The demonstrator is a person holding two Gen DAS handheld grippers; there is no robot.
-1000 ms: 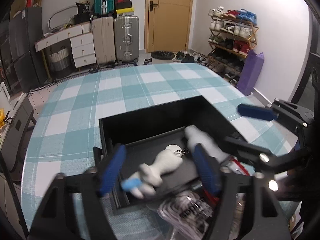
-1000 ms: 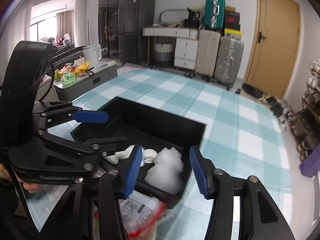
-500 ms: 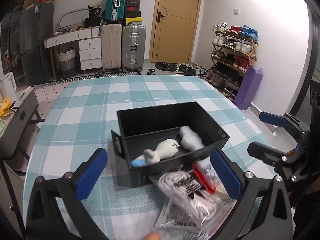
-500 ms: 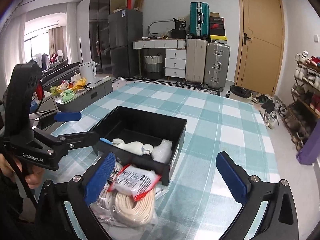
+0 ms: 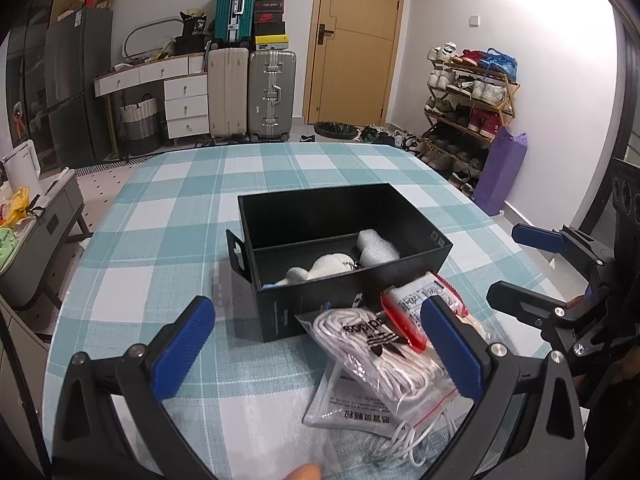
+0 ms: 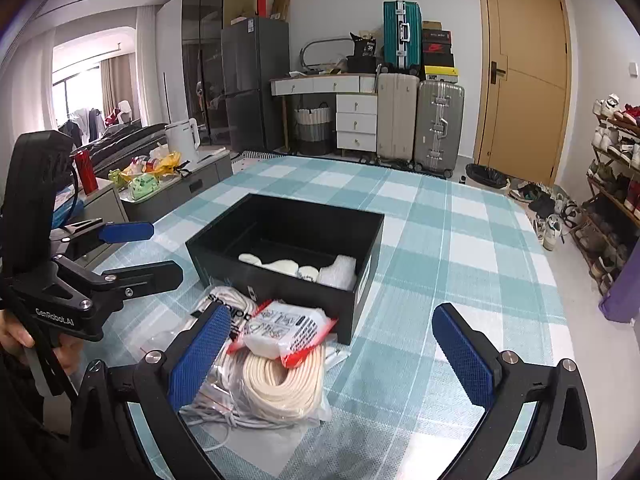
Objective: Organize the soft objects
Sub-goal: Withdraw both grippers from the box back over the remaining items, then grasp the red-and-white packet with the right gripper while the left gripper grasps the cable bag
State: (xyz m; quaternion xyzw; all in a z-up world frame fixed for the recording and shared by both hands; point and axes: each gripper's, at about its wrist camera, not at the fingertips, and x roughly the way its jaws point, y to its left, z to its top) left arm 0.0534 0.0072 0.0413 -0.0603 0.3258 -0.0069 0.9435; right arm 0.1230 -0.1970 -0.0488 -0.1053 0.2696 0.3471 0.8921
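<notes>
Both grippers just opened wide, pulled back; left gripper [image 5: 320,348] & right gripper [image 6: 340,348] hold nothing. White toy [image 5: 320,270] + foam [image 5: 376,246] sit in black box [image 5: 344,216], frame centre. You've got bagged cords [image 6: 276,376] at lower centre left to box.

Holds the left gripper [image 5: 316,308] tilted downward and forward, with jaws spread as wide as they go, having just been opening, and with nothing pinched between them. Holds the right gripper [image 6: 330,312] beside it at much the same downward slant, likewise with jaws fully apart after just opening, clamping nothing. Keeps the two side by side and apart, each showing at the edge of the other's wrist view, not touching. Grasps the left gripper's black handle from below with a hand [image 6: 16,336], seen at the left edge of the right wrist view.
</notes>
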